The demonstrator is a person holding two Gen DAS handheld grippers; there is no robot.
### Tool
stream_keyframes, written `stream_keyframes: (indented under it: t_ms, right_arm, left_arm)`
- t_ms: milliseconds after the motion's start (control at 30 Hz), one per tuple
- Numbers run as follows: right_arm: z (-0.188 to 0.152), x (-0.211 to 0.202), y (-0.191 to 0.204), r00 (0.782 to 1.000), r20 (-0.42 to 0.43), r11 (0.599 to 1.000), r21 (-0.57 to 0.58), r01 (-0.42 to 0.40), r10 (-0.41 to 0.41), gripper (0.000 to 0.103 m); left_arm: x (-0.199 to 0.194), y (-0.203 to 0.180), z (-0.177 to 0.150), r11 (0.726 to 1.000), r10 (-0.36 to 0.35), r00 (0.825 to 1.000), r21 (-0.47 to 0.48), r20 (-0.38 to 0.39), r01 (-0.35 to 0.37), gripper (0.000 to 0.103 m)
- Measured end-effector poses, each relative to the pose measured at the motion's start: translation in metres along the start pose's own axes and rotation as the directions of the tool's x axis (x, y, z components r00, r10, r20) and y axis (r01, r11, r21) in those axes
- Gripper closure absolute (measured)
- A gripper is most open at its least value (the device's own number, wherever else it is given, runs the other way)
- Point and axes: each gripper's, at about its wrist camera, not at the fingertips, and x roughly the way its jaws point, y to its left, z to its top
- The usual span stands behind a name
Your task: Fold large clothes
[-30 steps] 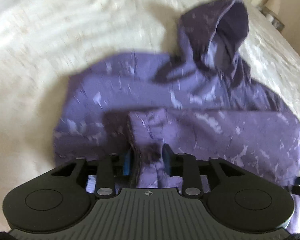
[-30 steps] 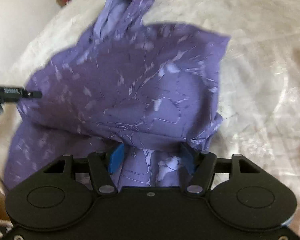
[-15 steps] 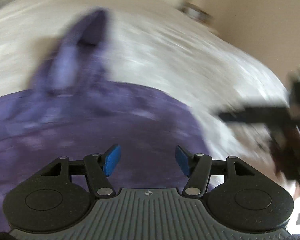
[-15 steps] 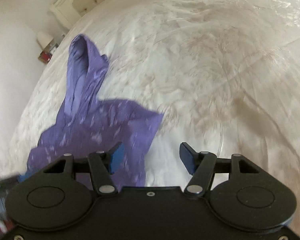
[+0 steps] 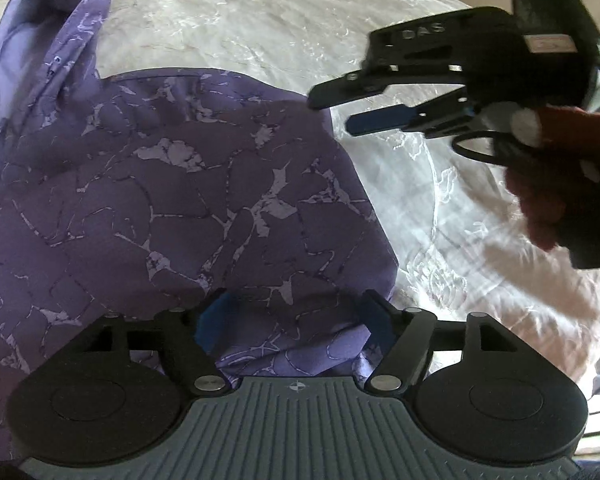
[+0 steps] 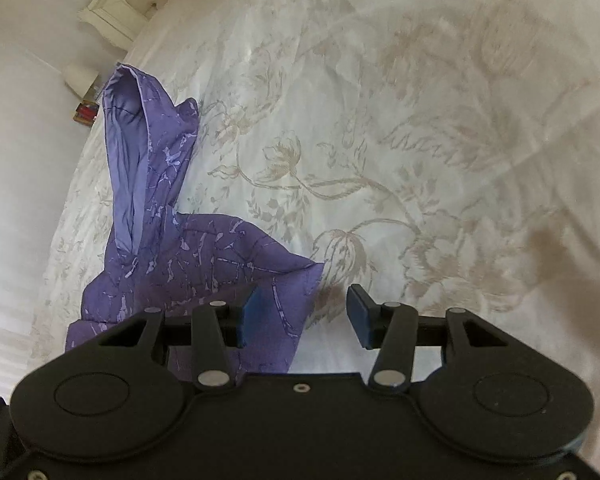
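Note:
A purple hoodie with a pale cracked pattern lies on the bed, its body folded in, its hood at the upper left. My left gripper is open, low over the hoodie's near right edge, with cloth bunched between its blue pads. My right gripper shows in the left wrist view, open, hovering above the hoodie's far right corner. In the right wrist view the right gripper is open and empty over that corner, with the hoodie and its upright hood to the left.
A white floral bedspread covers the bed around the hoodie. A white tufted headboard and a nightstand with small items stand at the far left of the right wrist view. A red-sleeved hand holds the right gripper.
The left gripper let go of the sleeve fold and swung to the hoodie's right side. The right gripper released the cloth and lifted away from the body to its far right corner.

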Motion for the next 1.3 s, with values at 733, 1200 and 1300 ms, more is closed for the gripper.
stream_keyframes:
  t_ms: [733,1200,1300]
  right_arm:
    - [-0.036,-0.042,0.0,0.989,0.008,0.966,-0.216,0.143,-0.145,0.076]
    - [-0.107,-0.039,0.058,0.985,-0.06,0.651,-0.757,0.062,-0.163,0.046]
    - [-0.111,-0.025,0.065,0.983,-0.044,0.56,-0.826,0.063,-0.176,0.047]
  left_arm:
    - [-0.012,-0.004,0.052,0.997,-0.069,0.995,0.048,0.066,0.066,0.015]
    - [0.062,0.036,0.098,0.998,0.055,0.997,-0.036,-0.059,-0.057,0.014]
    - [0.064,0.045,0.1,0.997,0.038,0.997,-0.067,-0.067,-0.042,0.014]
